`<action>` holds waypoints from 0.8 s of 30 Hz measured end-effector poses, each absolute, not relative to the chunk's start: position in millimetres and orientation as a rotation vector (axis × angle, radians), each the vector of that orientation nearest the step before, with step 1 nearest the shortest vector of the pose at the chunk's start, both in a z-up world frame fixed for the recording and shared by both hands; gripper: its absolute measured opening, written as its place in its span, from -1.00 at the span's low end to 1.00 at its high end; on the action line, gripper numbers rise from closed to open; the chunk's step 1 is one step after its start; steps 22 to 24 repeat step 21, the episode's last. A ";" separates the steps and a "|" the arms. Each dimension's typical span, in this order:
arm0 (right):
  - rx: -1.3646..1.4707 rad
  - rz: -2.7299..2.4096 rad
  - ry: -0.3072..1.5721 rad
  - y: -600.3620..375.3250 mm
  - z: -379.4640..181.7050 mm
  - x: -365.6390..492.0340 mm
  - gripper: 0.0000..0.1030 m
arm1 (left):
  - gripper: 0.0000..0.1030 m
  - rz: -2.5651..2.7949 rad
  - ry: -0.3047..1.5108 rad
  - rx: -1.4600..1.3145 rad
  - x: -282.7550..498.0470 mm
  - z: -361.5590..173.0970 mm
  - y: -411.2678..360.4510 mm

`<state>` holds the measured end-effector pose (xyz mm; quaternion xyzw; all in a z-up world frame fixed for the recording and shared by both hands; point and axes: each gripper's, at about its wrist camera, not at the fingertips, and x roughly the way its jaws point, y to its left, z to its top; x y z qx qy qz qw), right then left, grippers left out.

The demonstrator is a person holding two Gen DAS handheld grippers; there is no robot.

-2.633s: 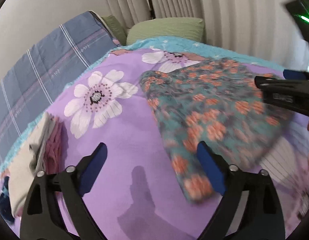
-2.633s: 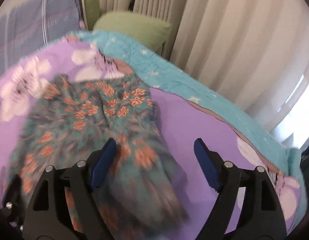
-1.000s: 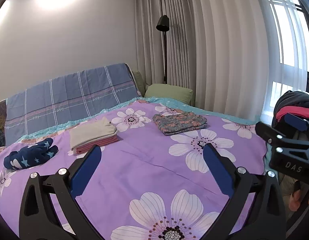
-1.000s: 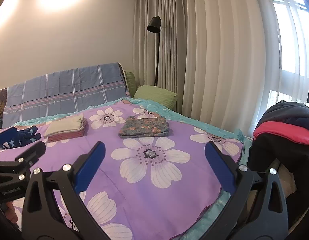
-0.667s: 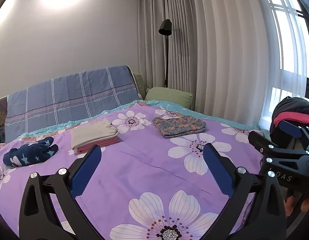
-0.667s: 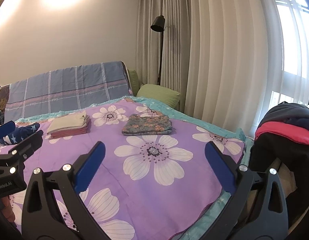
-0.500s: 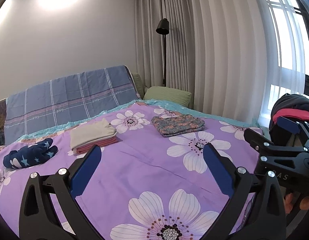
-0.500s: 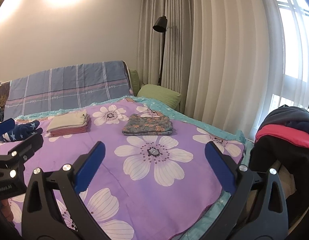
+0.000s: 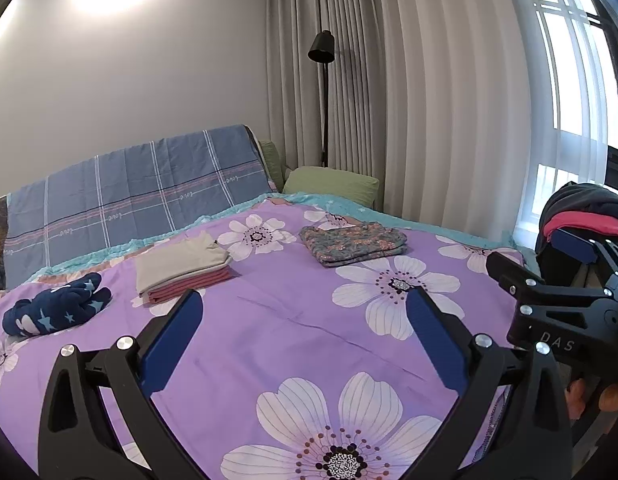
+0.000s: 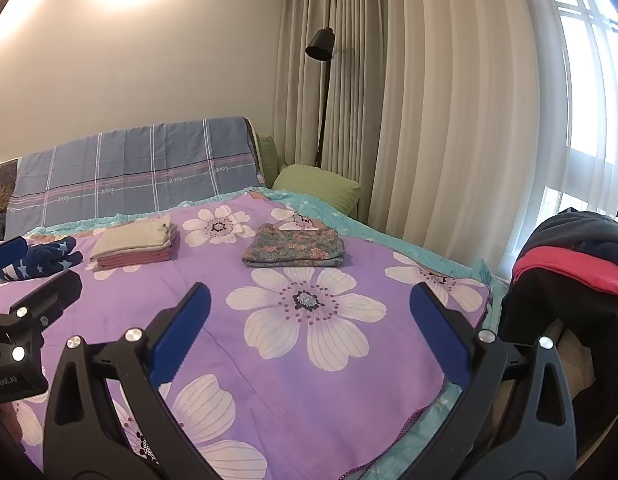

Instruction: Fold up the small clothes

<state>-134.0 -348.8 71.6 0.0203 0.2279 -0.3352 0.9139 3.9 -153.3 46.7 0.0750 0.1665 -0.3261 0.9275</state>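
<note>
Two folded stacks point(image 9: 183, 266) point(image 9: 353, 243), one crumpled garment point(image 9: 57, 304), two pillows point(image 9: 331, 184) point(image 9: 271, 157).

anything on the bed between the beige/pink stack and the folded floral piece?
No garment. Between the beige/pink stack and the folded floral piece there is only purple bedspread with a printed white flower, clear in both wrist views.

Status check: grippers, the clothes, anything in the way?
Left gripper open, empty; right gripper open, empty. Floral garment folded on the bedspread, beige-and-pink stack beside it. Navy star garment still bunched. Nothing in the way.
</note>
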 end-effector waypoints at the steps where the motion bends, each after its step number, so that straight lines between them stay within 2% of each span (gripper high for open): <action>1: 0.042 -0.690 0.470 -348.9 71.7 -133.6 0.96 | 0.97 -0.672 0.344 0.154 3.7 46.2 -153.6; 24: 0.041 -0.690 0.480 -351.5 67.0 -133.4 0.96 | 0.97 -0.683 0.357 0.180 3.5 42.9 -160.4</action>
